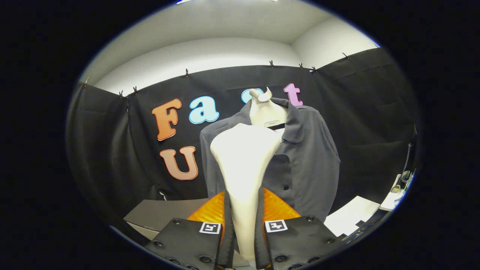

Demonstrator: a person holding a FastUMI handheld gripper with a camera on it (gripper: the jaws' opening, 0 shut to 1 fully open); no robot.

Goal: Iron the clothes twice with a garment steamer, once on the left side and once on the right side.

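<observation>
A grey table (pixel 157 213) sat at lower left. At centre, the gripper (pixel 243 213) was closed on the white garment steamer's (pixel 243 161) handle, both fingers pressing it, its head raised before the grey shirt (pixel 311 161) on a mannequin (pixel 264 110), right of centre.

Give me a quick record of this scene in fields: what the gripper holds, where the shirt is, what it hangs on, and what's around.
gripper: shut on the steamer, both fingers pressing its handle
steamer: white, upright between the fingers, wide head up in front of the shirt's left half as seen
shirt: dark grey, collared, buttoned, beyond the fingers
dress form: pale neck showing above the collar, wearing the shirt
contact: cannot tell whether the steamer head touches the cloth
table: grey, below the shirt
</observation>
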